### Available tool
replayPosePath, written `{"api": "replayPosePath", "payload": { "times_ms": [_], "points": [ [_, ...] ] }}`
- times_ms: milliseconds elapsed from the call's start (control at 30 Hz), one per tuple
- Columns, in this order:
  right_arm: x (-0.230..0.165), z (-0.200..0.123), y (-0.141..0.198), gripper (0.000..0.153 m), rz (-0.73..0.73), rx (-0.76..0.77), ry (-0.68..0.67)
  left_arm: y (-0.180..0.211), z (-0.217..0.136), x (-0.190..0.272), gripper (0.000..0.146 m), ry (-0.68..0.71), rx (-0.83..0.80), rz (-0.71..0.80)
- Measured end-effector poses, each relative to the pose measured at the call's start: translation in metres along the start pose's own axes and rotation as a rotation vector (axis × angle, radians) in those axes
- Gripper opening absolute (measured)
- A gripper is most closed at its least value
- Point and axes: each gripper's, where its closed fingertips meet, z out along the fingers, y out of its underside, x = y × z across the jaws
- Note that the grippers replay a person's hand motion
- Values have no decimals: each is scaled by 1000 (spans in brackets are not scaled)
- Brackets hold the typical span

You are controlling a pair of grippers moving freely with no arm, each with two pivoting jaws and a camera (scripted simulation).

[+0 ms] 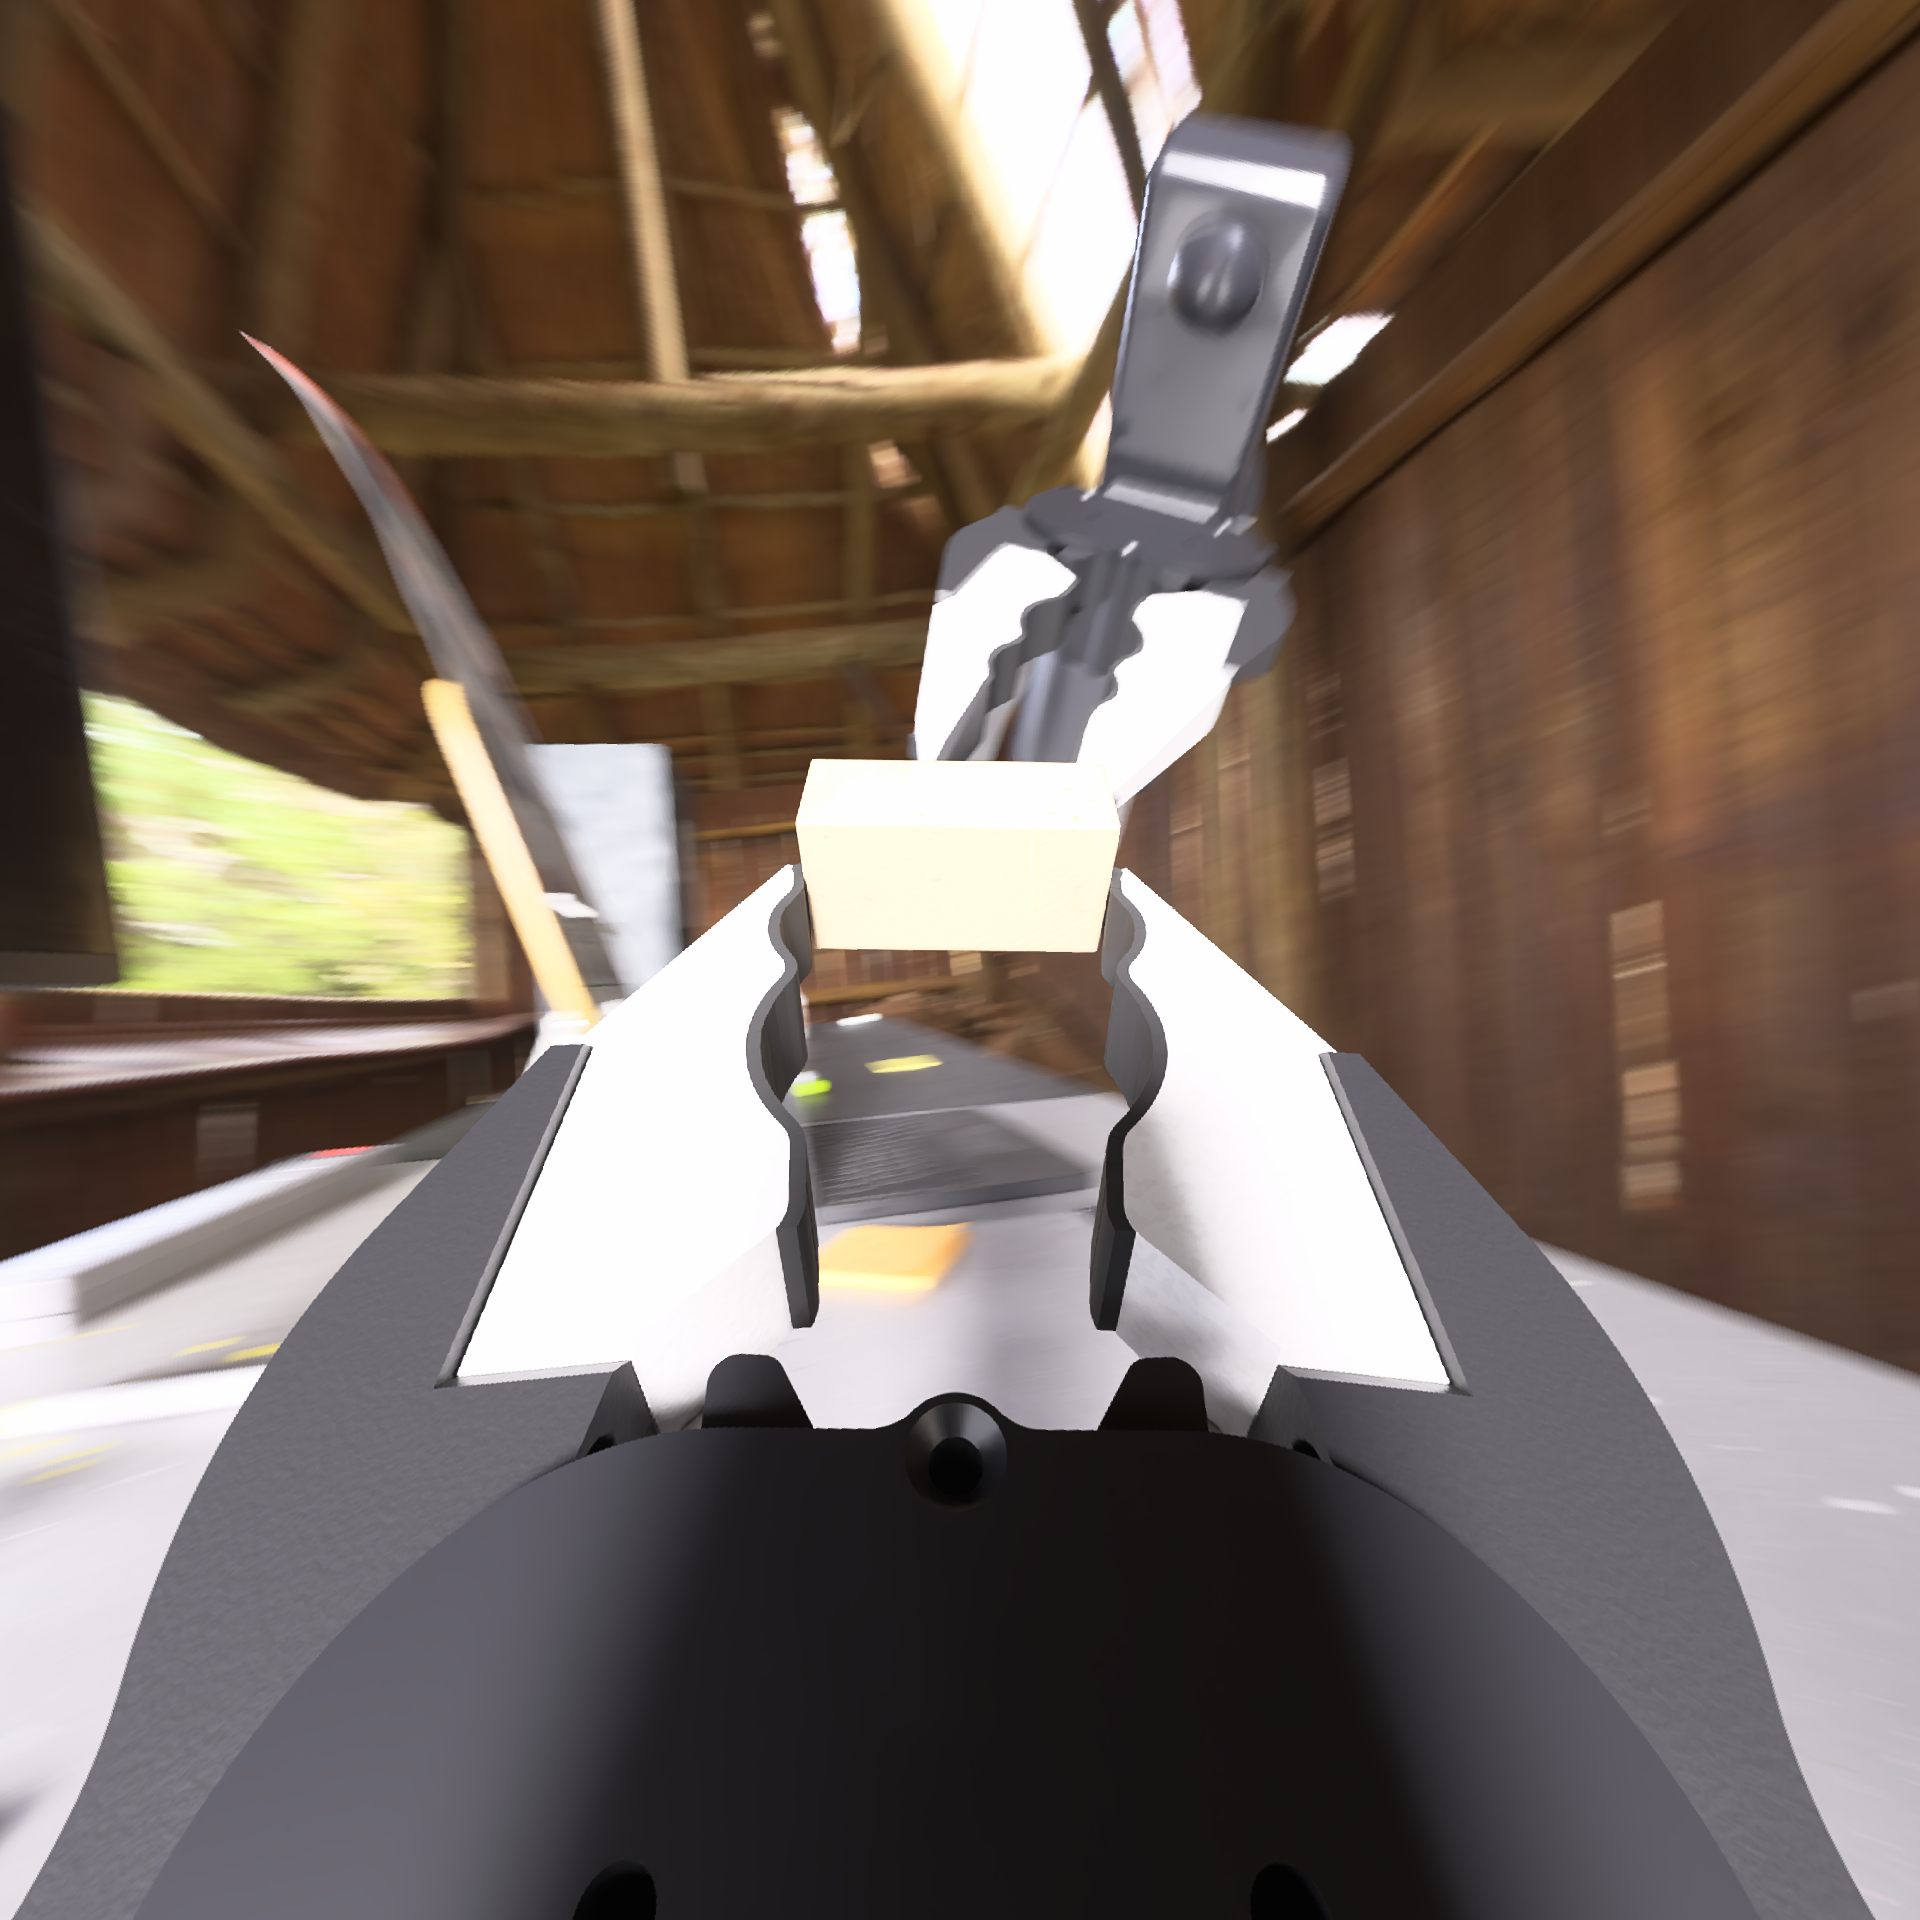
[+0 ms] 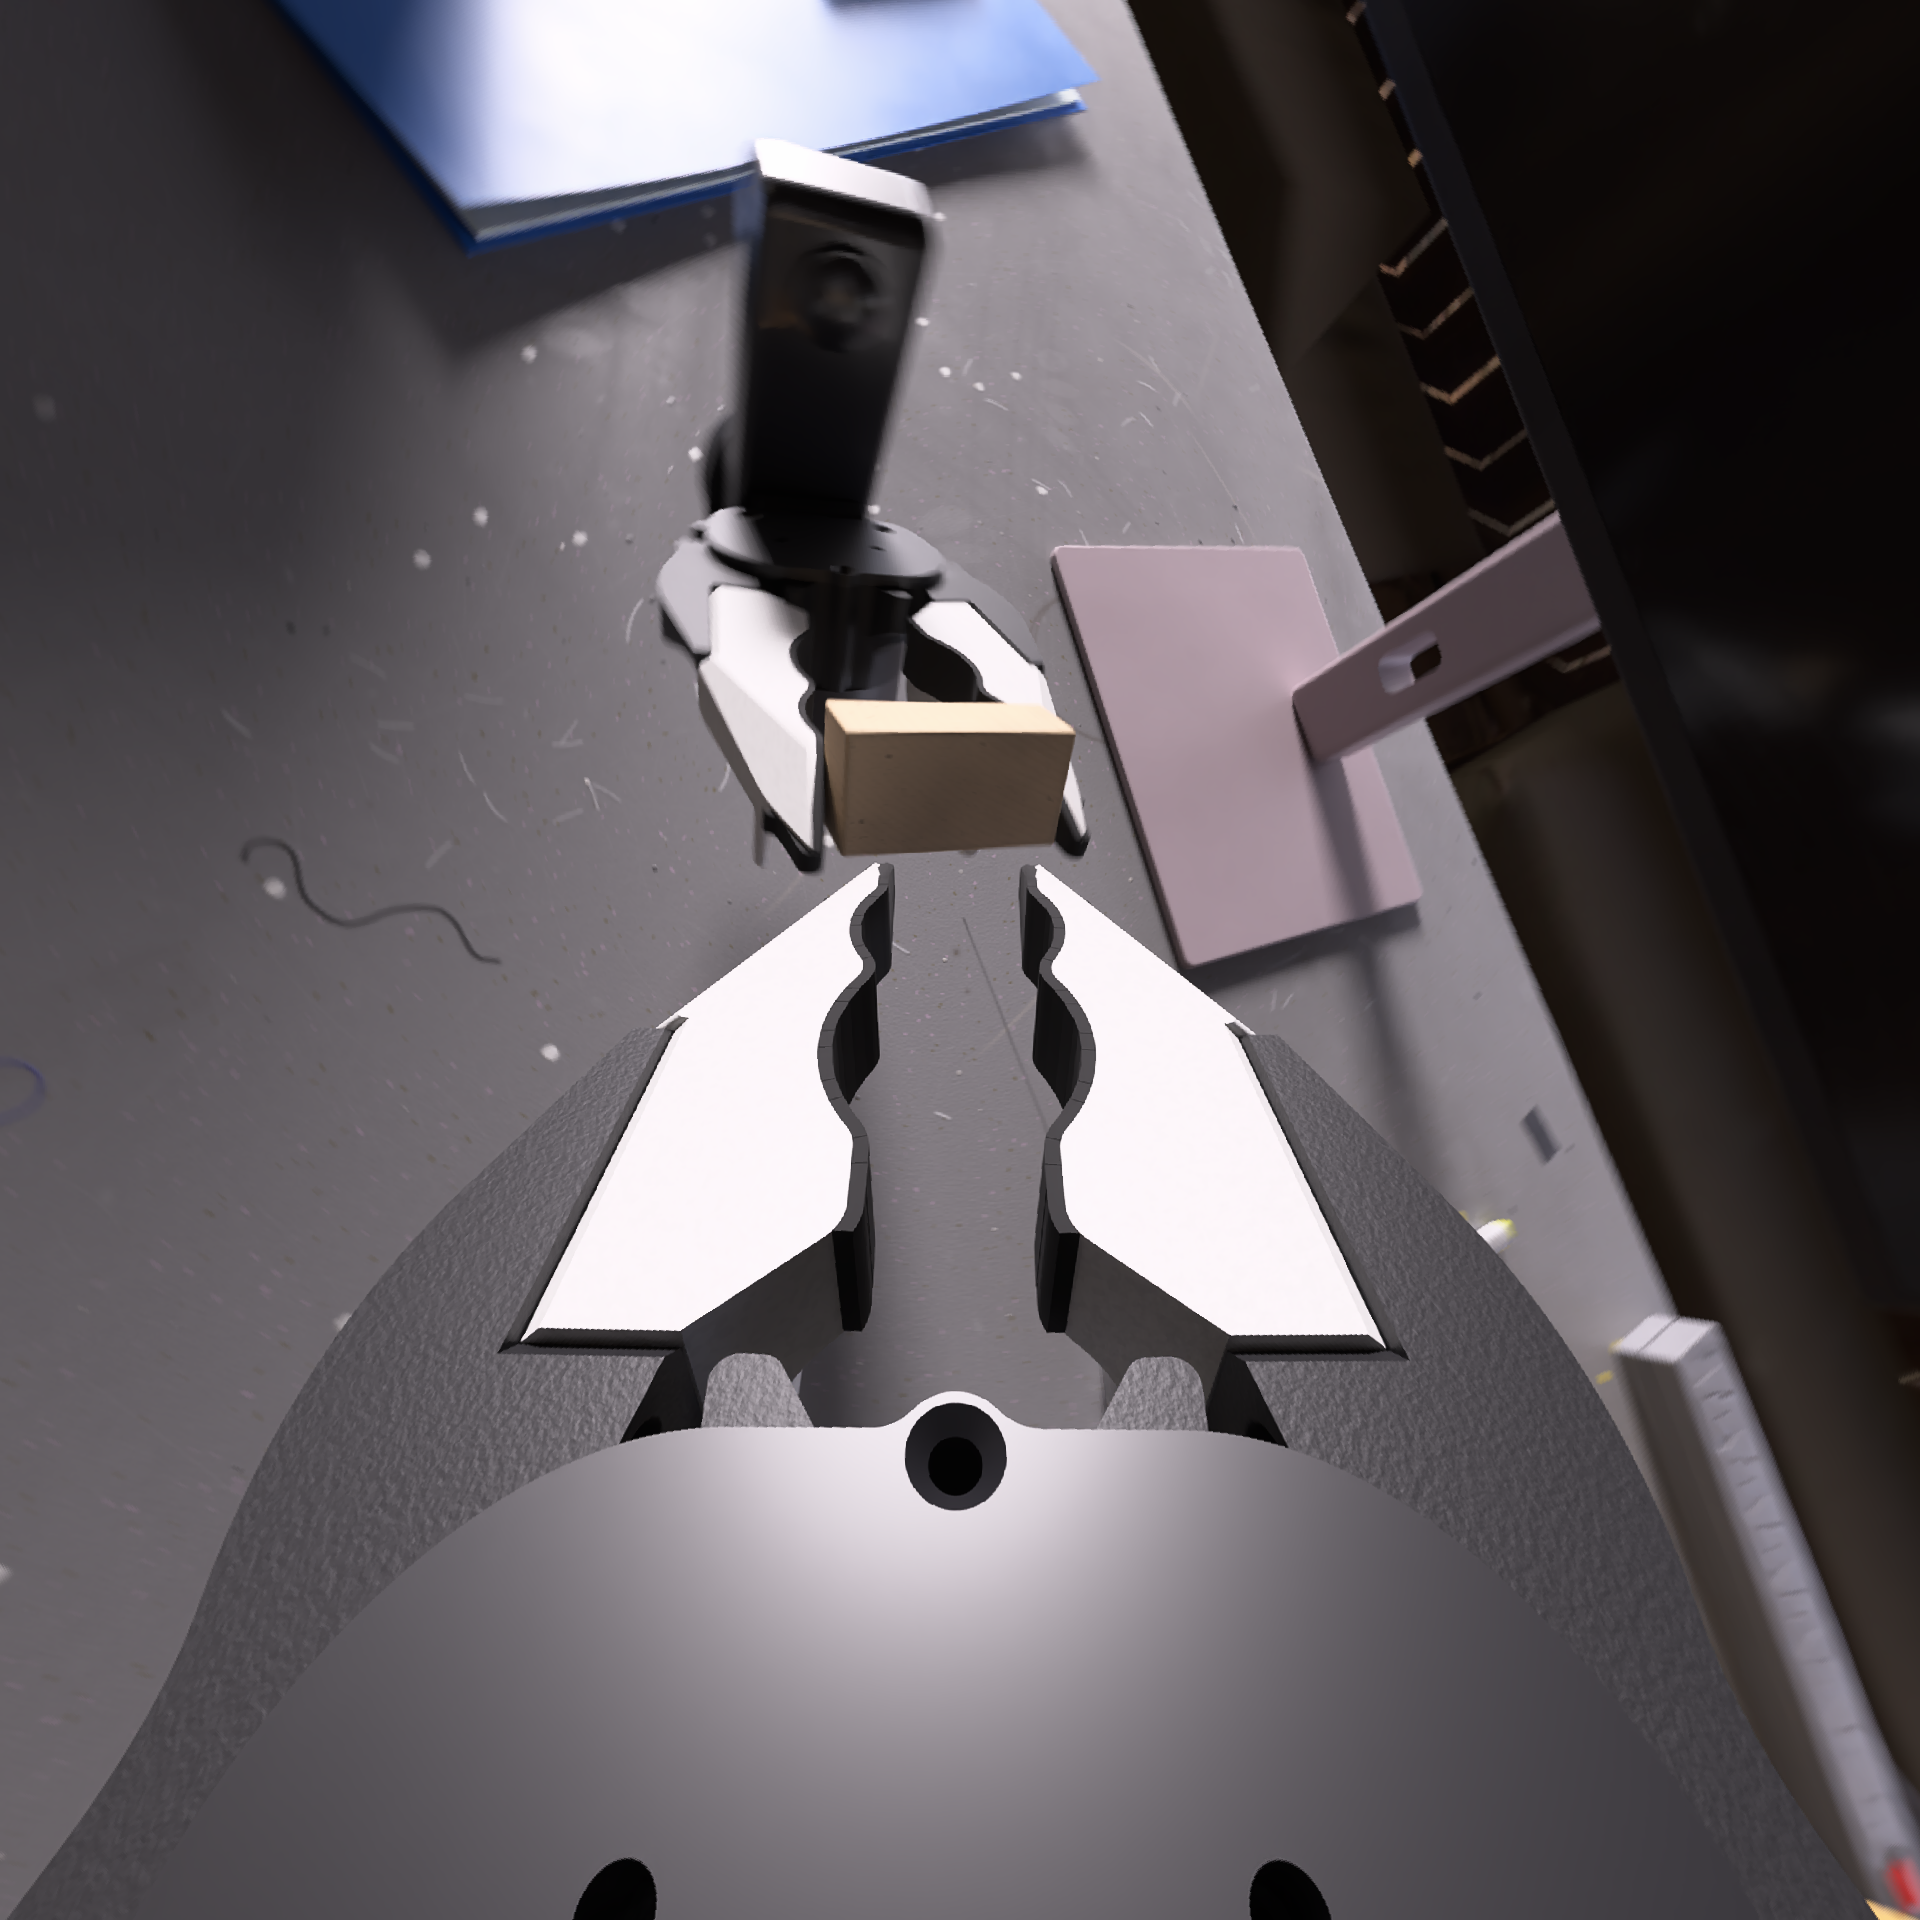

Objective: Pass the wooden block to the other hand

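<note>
Wooden block (image 1: 956, 871) sits at the centre of the left wrist view, pinched by its two short ends between the tips of the left gripper (image 1: 956, 914) and held clear above the table (image 1: 1662, 1371). That grip is only at the very fingertips, with most of the block sticking out beyond them.

At the upper right of that view the right gripper (image 1: 1023, 727) comes down from above, its tips just behind the block's top edge; whether they touch it cannot be told.

In the right wrist view, a blue folder (image 2: 582, 114) lies at the upper left. At the centre the block (image 2: 948, 777) hangs just past the right gripper's (image 2: 956, 883) own tips, whose jaws stand narrowly parted with nothing between them. That gap looks narrower than the long face turned toward it. A pale pink monitor foot (image 2: 1195, 727) rests at the right.

The likely failure: closing in at this width would push the block out of the shallow fingertip hold, or the left gripper might let go before the right has a grasp, dropping it to the table.
</note>
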Motion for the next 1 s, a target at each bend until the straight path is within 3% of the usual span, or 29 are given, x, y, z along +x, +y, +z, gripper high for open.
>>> {"api": "replayPosePath", "payload": {
  "times_ms": [167,267,500,1000],
  "points": [
    [14,2,-5,24,332,67,75,-5,-17,-40,56,-494,-129,509],
    [16,16,-7,22,395,73,214,-6,-24,-50,56,-690,-243,753],
    [19,37,-9,23,217,-50,546,-8,-23,-48,56,-756,-292,936],
    [25,52,-10,25,179,-149,666,-6,-21,-45,56,-788,-364,1075]
  ]
}}
